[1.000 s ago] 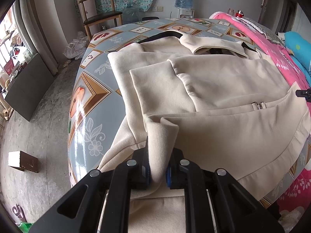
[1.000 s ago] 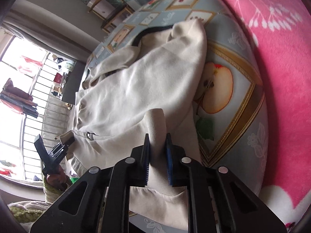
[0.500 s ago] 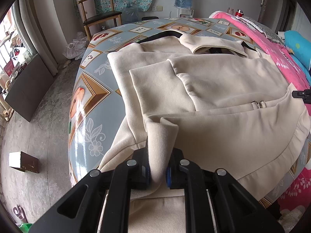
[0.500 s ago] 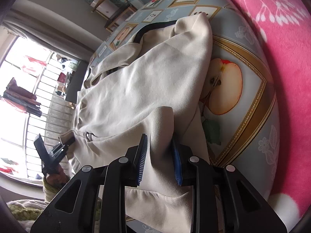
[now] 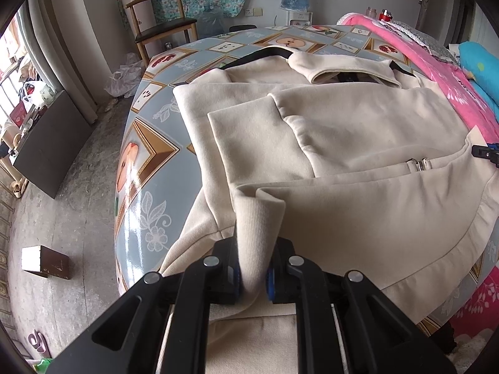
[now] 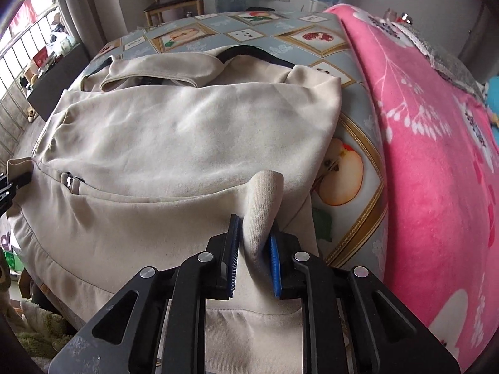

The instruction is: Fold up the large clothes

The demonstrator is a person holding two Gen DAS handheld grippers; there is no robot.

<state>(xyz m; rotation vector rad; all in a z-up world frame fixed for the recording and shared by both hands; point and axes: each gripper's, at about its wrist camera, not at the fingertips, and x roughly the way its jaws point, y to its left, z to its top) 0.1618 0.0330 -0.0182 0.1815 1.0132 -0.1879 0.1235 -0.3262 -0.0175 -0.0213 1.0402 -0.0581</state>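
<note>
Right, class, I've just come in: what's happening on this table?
A person holds a gripper in each hand and is folding a beige jacket spread on a patterned table. The left gripper is shut on the ribbed hem at one bottom corner. The right gripper has the other corner's hem between its jaws, which are closing. The hem is lifted, not yet folded over.
</note>
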